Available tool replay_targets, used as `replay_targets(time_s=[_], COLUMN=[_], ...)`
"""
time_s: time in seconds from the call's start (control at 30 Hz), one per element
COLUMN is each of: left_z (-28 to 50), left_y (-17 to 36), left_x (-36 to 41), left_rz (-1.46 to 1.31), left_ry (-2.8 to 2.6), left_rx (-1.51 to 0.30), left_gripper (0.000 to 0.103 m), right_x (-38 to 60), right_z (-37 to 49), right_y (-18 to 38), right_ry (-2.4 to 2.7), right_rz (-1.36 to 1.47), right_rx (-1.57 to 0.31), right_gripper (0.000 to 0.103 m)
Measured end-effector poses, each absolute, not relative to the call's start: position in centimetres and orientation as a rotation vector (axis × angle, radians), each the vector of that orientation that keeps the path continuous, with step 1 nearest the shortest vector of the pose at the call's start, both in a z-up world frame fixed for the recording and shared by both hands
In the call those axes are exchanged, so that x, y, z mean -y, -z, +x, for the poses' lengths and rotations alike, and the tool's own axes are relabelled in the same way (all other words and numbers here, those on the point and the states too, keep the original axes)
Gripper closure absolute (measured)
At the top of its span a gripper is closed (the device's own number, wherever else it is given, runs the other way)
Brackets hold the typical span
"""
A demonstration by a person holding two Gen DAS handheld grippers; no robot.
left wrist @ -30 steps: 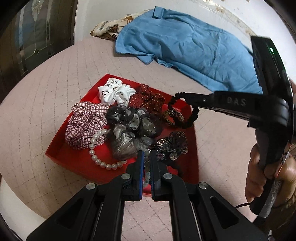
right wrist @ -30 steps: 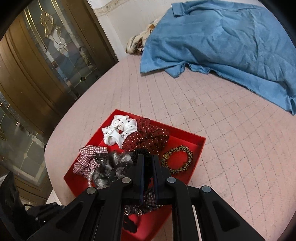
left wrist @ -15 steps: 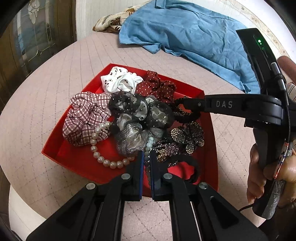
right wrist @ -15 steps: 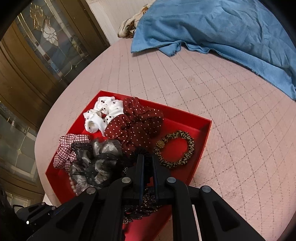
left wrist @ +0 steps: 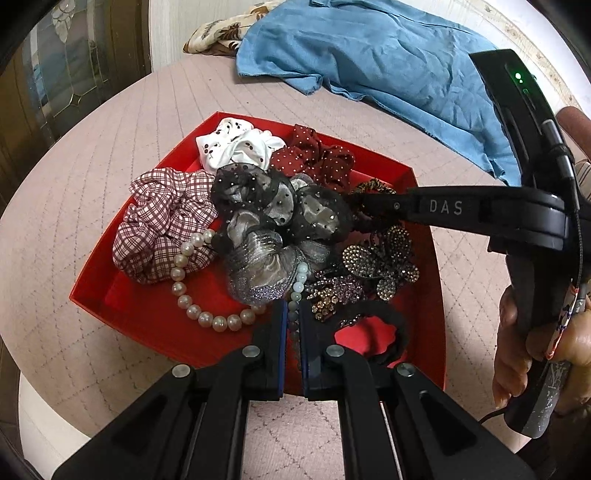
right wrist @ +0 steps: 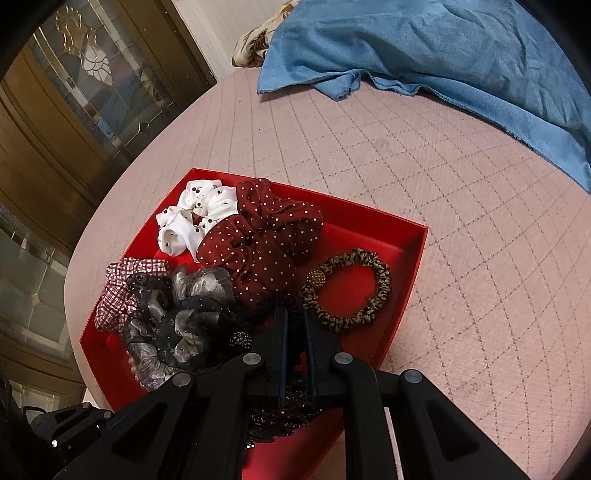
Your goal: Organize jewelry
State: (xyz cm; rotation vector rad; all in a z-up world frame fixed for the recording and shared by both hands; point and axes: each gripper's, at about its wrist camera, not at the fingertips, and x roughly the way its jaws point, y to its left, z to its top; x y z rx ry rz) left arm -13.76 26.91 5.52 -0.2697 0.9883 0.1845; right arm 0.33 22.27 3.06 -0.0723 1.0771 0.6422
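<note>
A red tray on the pink quilted table holds scrunchies, brooches and beads. My left gripper is shut on a pale bead bracelet at the tray's near edge. My right gripper is shut on a black ruffled hair tie, low over the tray between the dark red dotted scrunchie and the leopard hair tie. A pearl bracelet, a plaid scrunchie, a grey-black scrunchie and rhinestone brooches lie in the tray.
A blue cloth covers the far side of the table, with a patterned cloth beside it. A wooden glass-panelled door stands to the left. A black hair tie lies in the tray's near right corner.
My right gripper has lowered the black hair tie into the tray, down beside the dotted scrunchie. My left gripper has stayed shut on the bead bracelet and come a little closer over the tray.
</note>
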Motion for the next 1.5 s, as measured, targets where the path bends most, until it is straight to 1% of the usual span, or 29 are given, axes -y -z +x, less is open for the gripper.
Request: replay_targets(time_s=[0.43, 0.47, 0.5, 0.53, 0.57, 0.6, 0.63, 0.87, 0.93, 1.0, 1.1, 1.27, 1.5], left_z=[-14.2, -14.3, -14.4, -14.4, -14.6, -14.7, -14.9, -15.8, -16.2, -16.8, -17.3, -18.3, -20.0], left_y=[-5.9, -5.9, -6.0, -6.0, -6.2, -6.4, -6.6, -8.1, -8.6, -9.2, -9.9, -11.2, -13.3], left_x=[-26.7, -26.7, -26.6, -26.6, -26.5, -26.5, -26.4, -26.2, -26.1, -25.9, -25.6, -25.0, -23.6], left_rz=[-0.272, -0.272, -0.273, -0.274, -0.273, -0.271, -0.269, -0.265, -0.261, -0.257, -0.244, -0.219, -0.178], left_ry=[-0.185, -0.184, -0.183, -0.184, -0.187, -0.192, -0.193, -0.21, -0.216, -0.225, -0.239, -0.267, -0.291], left_rx=[-0.994, -0.996, -0.998, -0.998, -0.996, -0.99, -0.984, -0.963, -0.953, -0.937, -0.922, -0.892, -0.823], left_gripper=[0.097, 0.095, 0.088, 0.083, 0.07, 0.062, 0.06, 0.051, 0.046, 0.039, 0.036, 0.03, 0.027], right_x=[-22.1, -22.1, -22.0, -21.9, -21.8, -21.6, -21.4, -20.1, -19.4, -18.7, -17.7, -15.9, -13.8], right_z=[-0.4, -0.4, -0.5, -0.5, -0.6, -0.6, -0.8, -2.1, -2.6, -3.2, -4.2, -6.9, -10.3], right_y=[-4.0, -4.1, -4.2, -4.4, -4.6, -4.8, -5.1, -7.0, -7.5, -7.9, -8.3, -9.0, -9.5], right_ry=[-0.641, -0.64, -0.639, -0.639, -0.638, -0.638, -0.637, -0.642, -0.641, -0.636, -0.623, -0.586, -0.561], right_rz=[-0.091, -0.09, -0.086, -0.077, -0.068, -0.058, -0.051, -0.031, -0.024, -0.015, -0.009, -0.042, -0.056], right_rx=[-1.05, -1.049, -1.049, -1.048, -1.045, -1.039, -1.031, -0.998, -0.99, -0.983, -0.97, -0.928, -0.887], right_gripper=[0.092, 0.09, 0.088, 0.079, 0.067, 0.063, 0.061, 0.061, 0.06, 0.06, 0.056, 0.046, 0.042])
